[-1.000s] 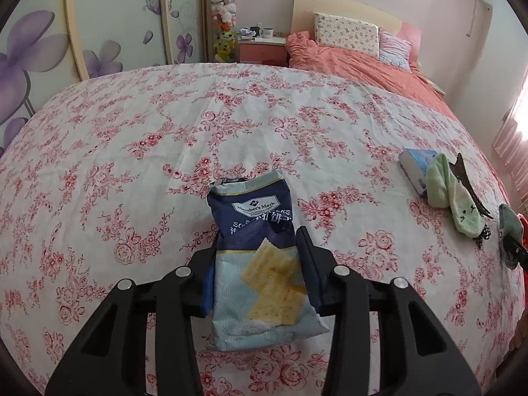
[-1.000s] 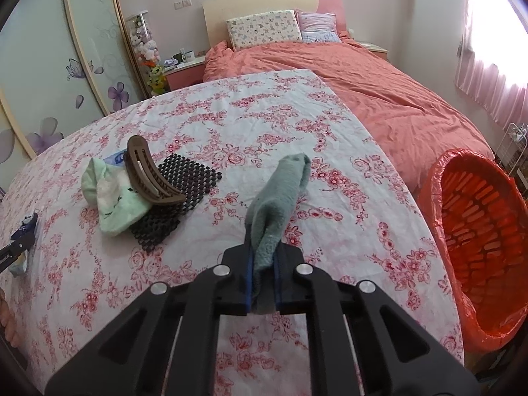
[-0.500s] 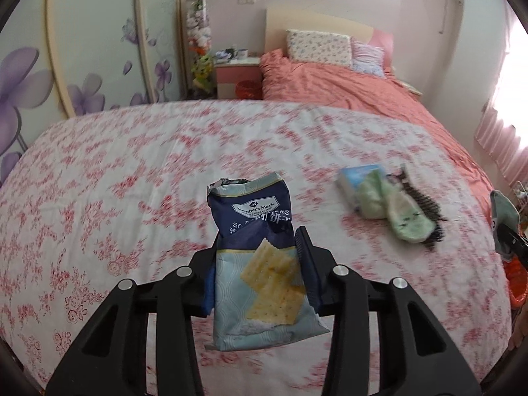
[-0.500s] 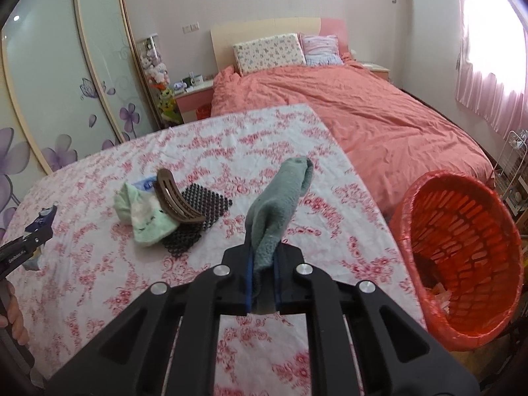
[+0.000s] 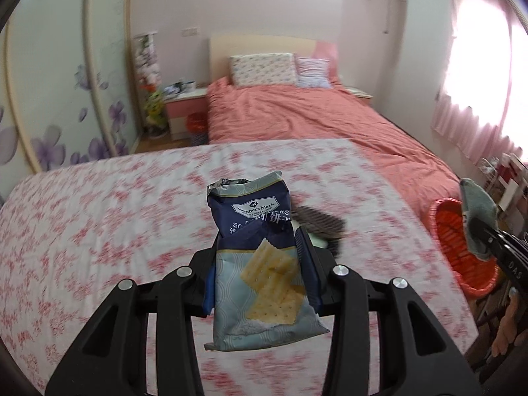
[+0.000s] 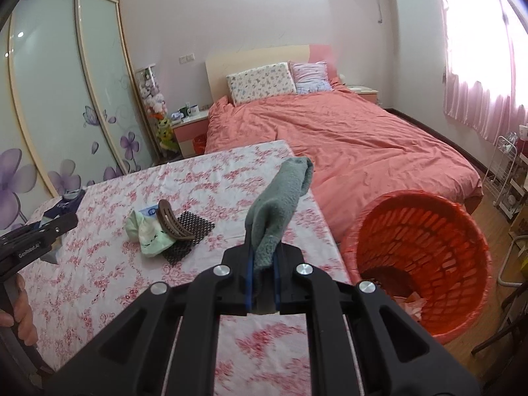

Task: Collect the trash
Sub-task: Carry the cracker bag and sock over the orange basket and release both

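A blue and pale cracker bag [image 5: 254, 217] stands upright between the fingers of my left gripper [image 5: 260, 250], which is shut on it above the floral table [image 5: 99, 217]. My right gripper [image 6: 264, 257] is shut on a grey-green cloth [image 6: 280, 204] that sticks up from its pads. An orange mesh basket [image 6: 422, 250] lined with a red bag stands on the floor at the table's right edge, with scraps at its bottom. In the left wrist view the basket [image 5: 462, 250] shows at far right, behind my right gripper [image 5: 472, 221]. My left gripper [image 6: 66, 222] shows at the left edge of the right wrist view.
On the table lie a pale green sock [image 6: 148, 234], a brown hair clip [image 6: 170, 221], a black mesh mat [image 6: 189, 234] and a tissue pack [image 6: 150, 211]. A bed with an orange-pink cover [image 6: 346, 138] lies beyond. A wire rack [image 6: 505, 171] stands at the right.
Both grippers have risen and swung right, each keeping its hold. The basket has come into the left wrist view and sits fuller in the right wrist view.
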Motion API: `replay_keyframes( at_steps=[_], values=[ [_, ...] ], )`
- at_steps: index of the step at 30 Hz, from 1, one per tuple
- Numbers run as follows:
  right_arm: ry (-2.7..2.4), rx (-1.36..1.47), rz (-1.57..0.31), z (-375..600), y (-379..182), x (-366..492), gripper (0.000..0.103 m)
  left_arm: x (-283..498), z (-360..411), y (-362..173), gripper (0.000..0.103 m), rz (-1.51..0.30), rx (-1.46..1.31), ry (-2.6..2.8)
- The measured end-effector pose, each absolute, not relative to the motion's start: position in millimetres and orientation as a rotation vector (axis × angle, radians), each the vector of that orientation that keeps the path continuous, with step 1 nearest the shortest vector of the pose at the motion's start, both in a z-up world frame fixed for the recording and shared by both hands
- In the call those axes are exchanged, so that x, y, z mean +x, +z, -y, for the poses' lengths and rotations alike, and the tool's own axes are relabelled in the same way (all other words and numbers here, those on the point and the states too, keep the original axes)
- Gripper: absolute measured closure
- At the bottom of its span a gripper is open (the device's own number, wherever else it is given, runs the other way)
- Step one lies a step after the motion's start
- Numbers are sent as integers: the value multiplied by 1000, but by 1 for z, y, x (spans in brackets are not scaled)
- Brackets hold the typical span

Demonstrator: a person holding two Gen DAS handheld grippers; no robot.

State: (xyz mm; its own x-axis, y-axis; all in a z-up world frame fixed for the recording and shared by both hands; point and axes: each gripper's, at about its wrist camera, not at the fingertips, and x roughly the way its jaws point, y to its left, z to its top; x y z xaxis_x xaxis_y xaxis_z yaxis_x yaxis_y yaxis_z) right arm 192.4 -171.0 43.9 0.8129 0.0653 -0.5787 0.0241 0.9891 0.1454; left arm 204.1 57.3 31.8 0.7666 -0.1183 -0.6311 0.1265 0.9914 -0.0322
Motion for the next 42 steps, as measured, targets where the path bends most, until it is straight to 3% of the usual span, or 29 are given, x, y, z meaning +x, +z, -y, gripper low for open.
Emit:
replay_keyframes(
  at_steps=[17, 38, 42],
  values=[
    [-110, 222, -561, 265, 54, 155, 93, 198, 81, 47, 61, -650, 82, -418],
    [-235, 342, -566, 375, 22, 158, 93, 212, 235, 9, 61, -739, 160, -680],
    [-248, 371, -571, 393, 13, 167, 87, 218, 253, -2, 60, -768, 178, -695]
  ],
)
